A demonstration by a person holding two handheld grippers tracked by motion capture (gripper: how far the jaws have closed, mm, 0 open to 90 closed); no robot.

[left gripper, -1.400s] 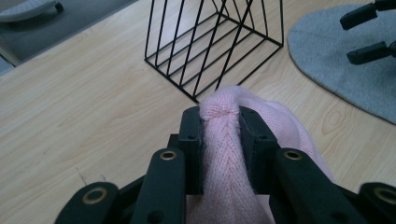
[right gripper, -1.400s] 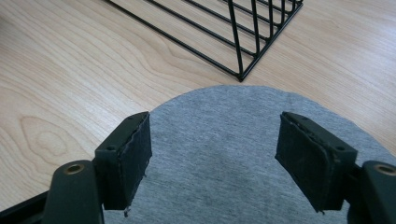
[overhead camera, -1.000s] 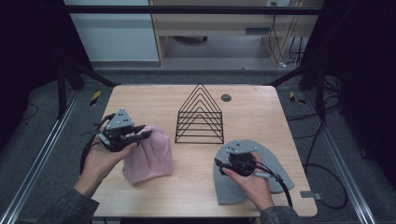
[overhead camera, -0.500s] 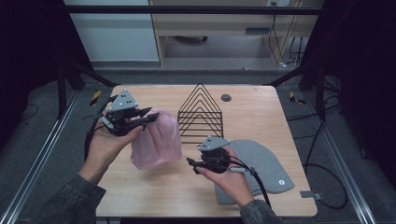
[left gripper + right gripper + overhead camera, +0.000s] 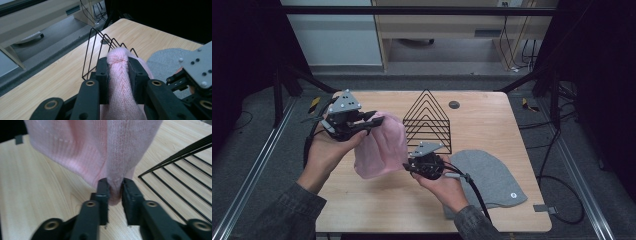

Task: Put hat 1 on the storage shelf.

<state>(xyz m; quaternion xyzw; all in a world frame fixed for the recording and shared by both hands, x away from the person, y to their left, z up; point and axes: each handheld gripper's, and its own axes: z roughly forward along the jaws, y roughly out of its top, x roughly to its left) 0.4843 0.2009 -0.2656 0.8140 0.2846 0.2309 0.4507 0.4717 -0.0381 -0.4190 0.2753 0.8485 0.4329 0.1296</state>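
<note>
Left claw (image 5: 374, 121): closed on the top fold of the soft pink knitted beanie (image 5: 382, 146), jaws pressing the knit from both sides; in the left gripper view (image 5: 117, 72), a rounded hump of pink yarn bulging up between the jaws.
Right claw (image 5: 408, 167): clamped on the lower edge of the pink beanie; in the right gripper view (image 5: 114, 188), a narrow tuck of knit pinched between the two black jaws.
Pink beanie: raised above the light wooden desk (image 5: 492, 125), hanging between the two claws, upper end at the left claw, lower end at the right claw, just left of the rack.
Black wire rack of nested triangles (image 5: 428, 120): upright on the desk's middle, just beside the beanie; whether touching it, cannot tell.
Grey knitted beanie (image 5: 489, 177): flat on the desk near the right edge, under the person's right forearm and trailing cable.
Small dark round disc (image 5: 454, 104): on the desk behind the rack.
</note>
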